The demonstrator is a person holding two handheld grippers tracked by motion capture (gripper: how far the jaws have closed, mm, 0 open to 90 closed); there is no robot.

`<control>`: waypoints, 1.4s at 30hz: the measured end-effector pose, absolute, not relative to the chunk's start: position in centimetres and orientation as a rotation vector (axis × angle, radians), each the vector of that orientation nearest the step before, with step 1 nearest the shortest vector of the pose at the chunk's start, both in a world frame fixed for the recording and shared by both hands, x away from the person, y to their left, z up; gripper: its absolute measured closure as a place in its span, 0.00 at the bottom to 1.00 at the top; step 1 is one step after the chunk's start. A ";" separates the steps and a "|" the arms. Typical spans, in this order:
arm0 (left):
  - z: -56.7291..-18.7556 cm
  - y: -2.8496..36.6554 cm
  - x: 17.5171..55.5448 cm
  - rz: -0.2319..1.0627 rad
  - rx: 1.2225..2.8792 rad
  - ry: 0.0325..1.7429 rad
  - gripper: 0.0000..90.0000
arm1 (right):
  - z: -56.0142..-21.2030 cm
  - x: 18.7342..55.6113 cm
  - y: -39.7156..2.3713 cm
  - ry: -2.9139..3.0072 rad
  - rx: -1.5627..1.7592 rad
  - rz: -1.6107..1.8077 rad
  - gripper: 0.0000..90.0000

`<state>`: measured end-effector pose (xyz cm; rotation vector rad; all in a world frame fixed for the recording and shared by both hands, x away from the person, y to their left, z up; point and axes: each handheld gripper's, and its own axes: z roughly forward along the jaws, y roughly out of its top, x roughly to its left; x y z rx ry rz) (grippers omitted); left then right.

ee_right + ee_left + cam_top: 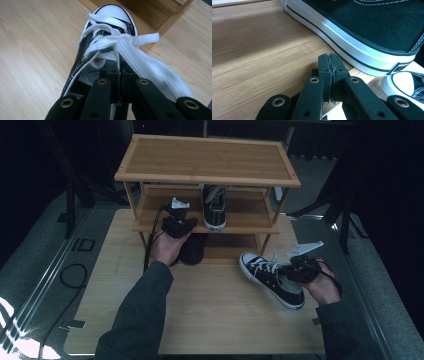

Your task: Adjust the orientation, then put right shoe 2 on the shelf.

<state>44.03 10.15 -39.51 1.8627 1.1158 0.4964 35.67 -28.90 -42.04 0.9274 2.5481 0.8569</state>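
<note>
Right tool is seen clamped on the tongue of a black canvas sneaker, its jaws pressed together among the white laces; the sneaker is held at the right of the bench, its white toe cap turned toward the bamboo shoe rack; left tool is shown closed on nothing, just beside the white sole of a second sneaker that is placed on the middle shelf of the rack.
</note>
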 end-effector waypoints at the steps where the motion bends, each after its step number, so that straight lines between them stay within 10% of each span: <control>1: -39.5 10.2 44.0 0.495 1.864 1.115 0.98 | -41.9 35.6 -28.8 2.551 0.926 0.854 0.98; 42: -39.5 10.1 44.0 0.502 1.867 1.121 0.98 | -34.3 35.4 -26.9 2.592 0.731 1.028 0.98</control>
